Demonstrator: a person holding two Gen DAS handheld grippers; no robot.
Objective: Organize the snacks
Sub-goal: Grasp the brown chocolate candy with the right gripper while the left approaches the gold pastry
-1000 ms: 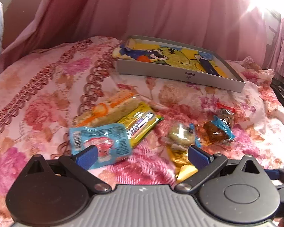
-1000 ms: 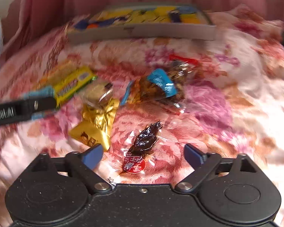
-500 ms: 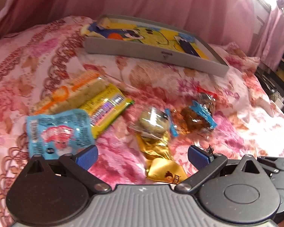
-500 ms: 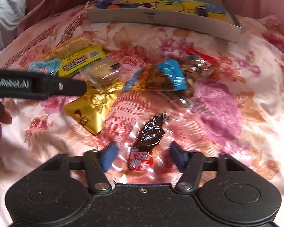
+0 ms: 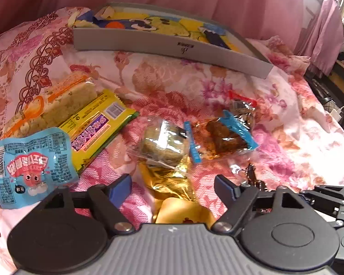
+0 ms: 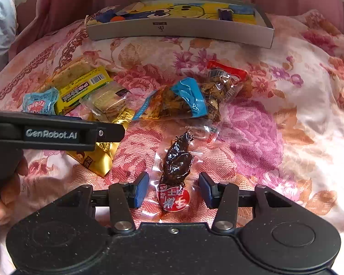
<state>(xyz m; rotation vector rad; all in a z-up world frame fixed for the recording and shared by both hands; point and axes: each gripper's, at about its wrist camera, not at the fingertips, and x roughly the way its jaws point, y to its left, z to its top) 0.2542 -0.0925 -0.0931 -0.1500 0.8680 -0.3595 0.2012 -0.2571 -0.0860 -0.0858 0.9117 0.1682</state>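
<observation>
Snack packets lie scattered on a floral bedspread in front of a shallow grey box [image 5: 172, 45] [image 6: 181, 31] with a cartoon-printed bottom. My left gripper [image 5: 173, 188] is open, its blue pads either side of a gold foil packet [image 5: 172, 183]. My right gripper [image 6: 173, 189] is open, partly narrowed, straddling a clear packet with a dark dried fruit and red label [image 6: 176, 167]. Further out lie a blue packet [image 5: 29, 165], a yellow bar [image 5: 96, 128], an orange-striped cracker pack [image 5: 55, 103], a clear-wrapped cake [image 5: 165, 142] and blue-labelled and red-topped dark snacks [image 6: 183, 100].
Pink curtains hang behind the bed. The left gripper's black body [image 6: 52, 134], held by a hand [image 6: 9, 188], crosses the left of the right wrist view. Cables and a white plug [image 5: 337, 114] lie off the bed's right edge. A white pillow [image 6: 0, 23] sits far left.
Both grippers have moved forward and lower over the snacks. The right jaws have narrowed around the dark fruit packet; the left gripper has shifted right, from the blue packet to the gold one.
</observation>
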